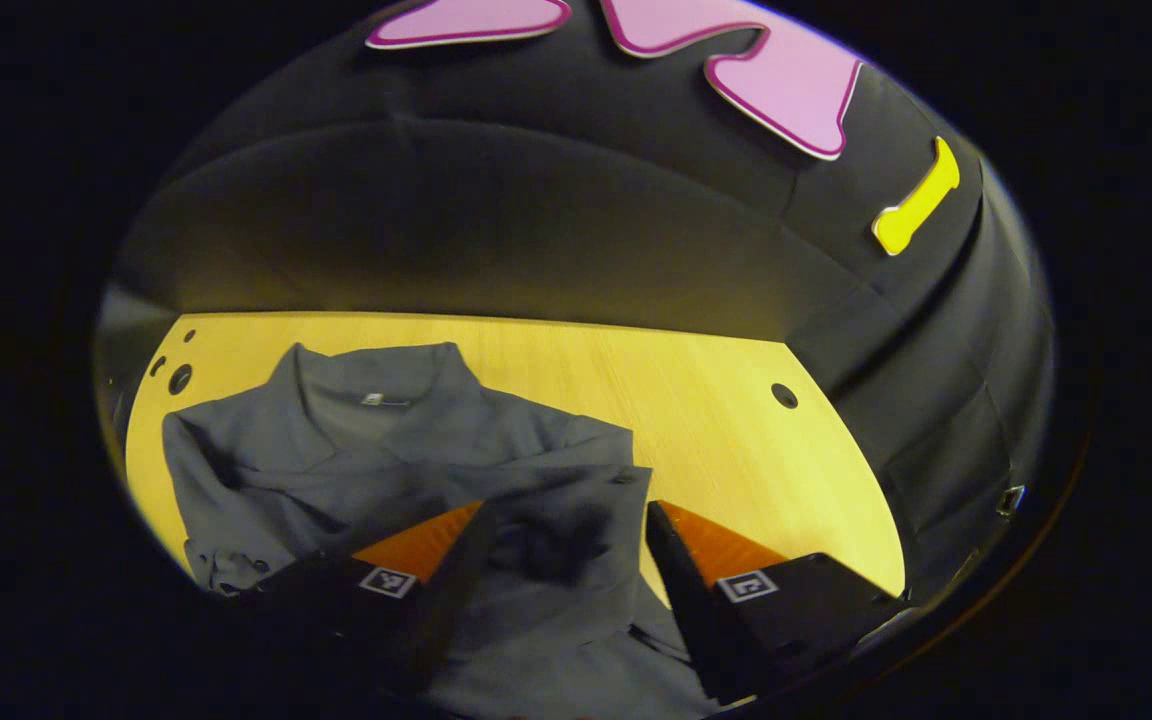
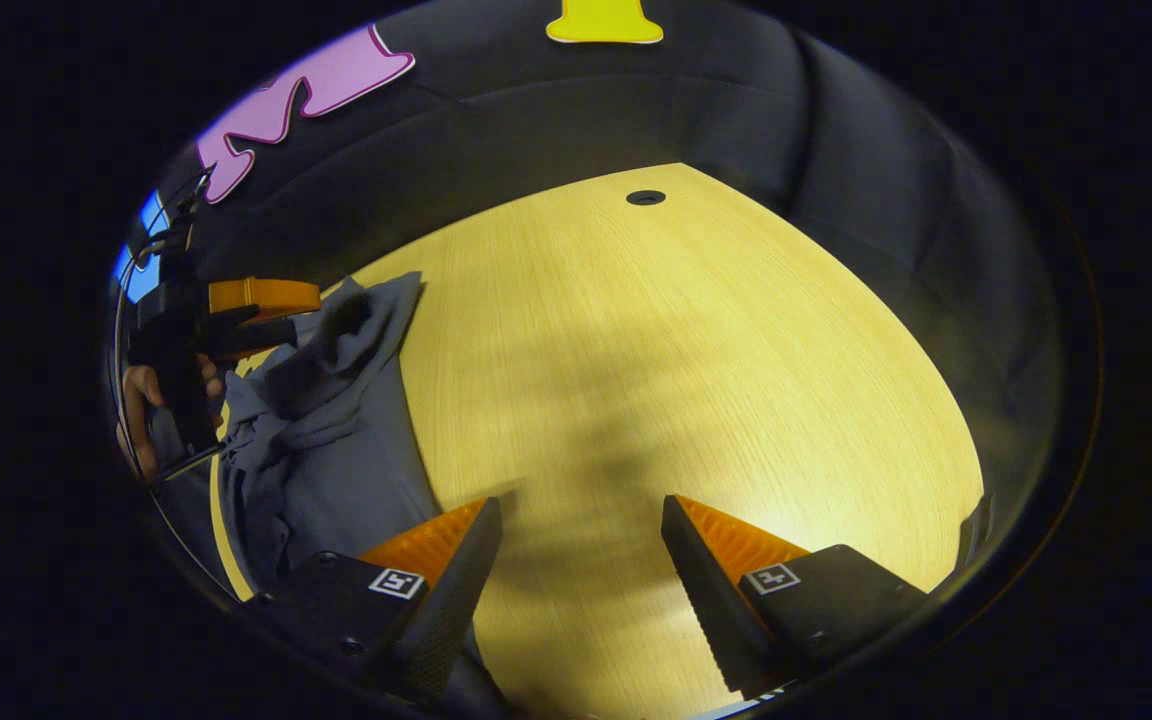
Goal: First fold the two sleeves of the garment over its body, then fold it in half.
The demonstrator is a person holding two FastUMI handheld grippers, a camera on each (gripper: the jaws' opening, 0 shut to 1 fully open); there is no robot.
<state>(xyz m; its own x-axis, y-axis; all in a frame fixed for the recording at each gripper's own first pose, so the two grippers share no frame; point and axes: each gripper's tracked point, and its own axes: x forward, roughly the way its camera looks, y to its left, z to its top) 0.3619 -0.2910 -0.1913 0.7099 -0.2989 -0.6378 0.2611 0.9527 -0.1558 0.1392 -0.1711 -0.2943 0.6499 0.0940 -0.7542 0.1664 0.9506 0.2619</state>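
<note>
Sleeve-folding step, by the look of it. In the left gripper view the grey shirt (image 1: 376, 470) lies on the wood table (image 1: 736, 430), lower left to centre of frame, collar toward the top, body rumpled. One sleeve (image 1: 556, 520) sits bunched over the body at lower centre, right between the left gripper's (image 1: 566, 560) fingers; the fingers stand apart, with cloth in the gap, and I cannot tell whether they press on it or just straddle it. In the right gripper view the right gripper (image 2: 581, 570) has its fingers wide apart over bare table at bottom centre, holding nothing, the shirt's edge just beside its left finger. The shirt (image 2: 336, 450) runs up the left of that frame, with the other gripper (image 2: 256, 310) and a hand (image 2: 141, 400) at the far left above a raised fold. Judgement: one sleeve roughly over, other sleeve state unclear. Next move likely needs the sleeve laid flat and freed, then the right gripper brought across to the cloth for the remaining fold.
</note>
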